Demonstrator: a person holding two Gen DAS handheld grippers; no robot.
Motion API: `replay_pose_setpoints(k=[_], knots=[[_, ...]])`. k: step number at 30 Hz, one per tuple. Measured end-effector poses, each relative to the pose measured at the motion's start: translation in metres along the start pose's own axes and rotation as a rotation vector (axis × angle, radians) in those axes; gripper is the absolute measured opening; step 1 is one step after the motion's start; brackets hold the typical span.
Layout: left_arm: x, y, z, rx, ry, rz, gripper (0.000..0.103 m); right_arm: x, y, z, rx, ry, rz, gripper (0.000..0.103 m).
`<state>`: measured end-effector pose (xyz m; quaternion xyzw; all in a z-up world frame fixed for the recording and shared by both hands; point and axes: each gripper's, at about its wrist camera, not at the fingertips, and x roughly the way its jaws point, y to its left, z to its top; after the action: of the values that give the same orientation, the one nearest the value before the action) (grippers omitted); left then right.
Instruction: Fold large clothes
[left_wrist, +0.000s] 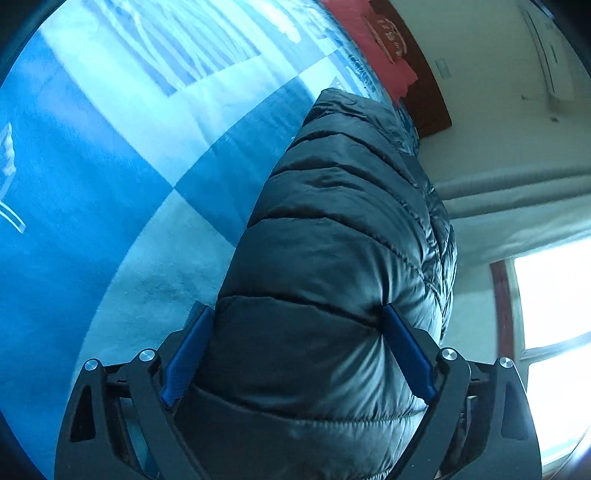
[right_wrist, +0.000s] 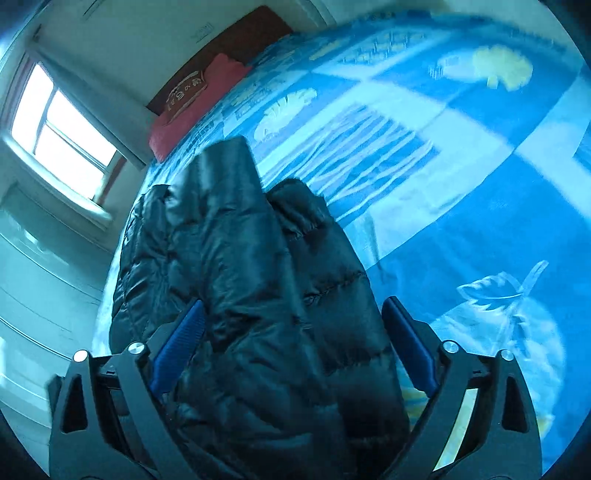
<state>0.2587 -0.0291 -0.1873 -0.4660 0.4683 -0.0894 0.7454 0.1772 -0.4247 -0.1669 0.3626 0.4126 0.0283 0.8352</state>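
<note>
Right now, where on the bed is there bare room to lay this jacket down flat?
Bare blue bedspread lies open right of the black puffer jacket, out to the leaf print. Crowded: the window-side edge, where the jacket bunches, and the head, where a red pillow lies. Left gripper and right gripper both have jacket between their fingers.

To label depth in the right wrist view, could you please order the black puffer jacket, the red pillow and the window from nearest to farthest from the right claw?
1. Black puffer jacket: between the right claw fingers.
2. Red pillow: at the bed's far end, upper left.
3. Window: on the wall beyond, far left.
</note>
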Motion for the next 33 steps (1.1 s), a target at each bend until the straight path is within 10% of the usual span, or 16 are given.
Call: replay_pose_setpoints(k=[8, 21, 33], knots=[[0.01, -0.001, 0.001, 0.027, 0.022, -0.01, 0.093, 0.013, 0.0, 0.0, -0.028, 0.072, 0.054, 0.099], [0.002, -0.015, -0.002, 0.107, 0.059, -0.028, 0.083, 0.008, -0.003, -0.013, 0.069, 0.099, 0.295, 0.037], [-0.062, -0.018, 0.04, 0.169, -0.029, -0.041, 0.08, 0.026, 0.072, -0.024, 0.022, 0.116, 0.466, 0.034]])
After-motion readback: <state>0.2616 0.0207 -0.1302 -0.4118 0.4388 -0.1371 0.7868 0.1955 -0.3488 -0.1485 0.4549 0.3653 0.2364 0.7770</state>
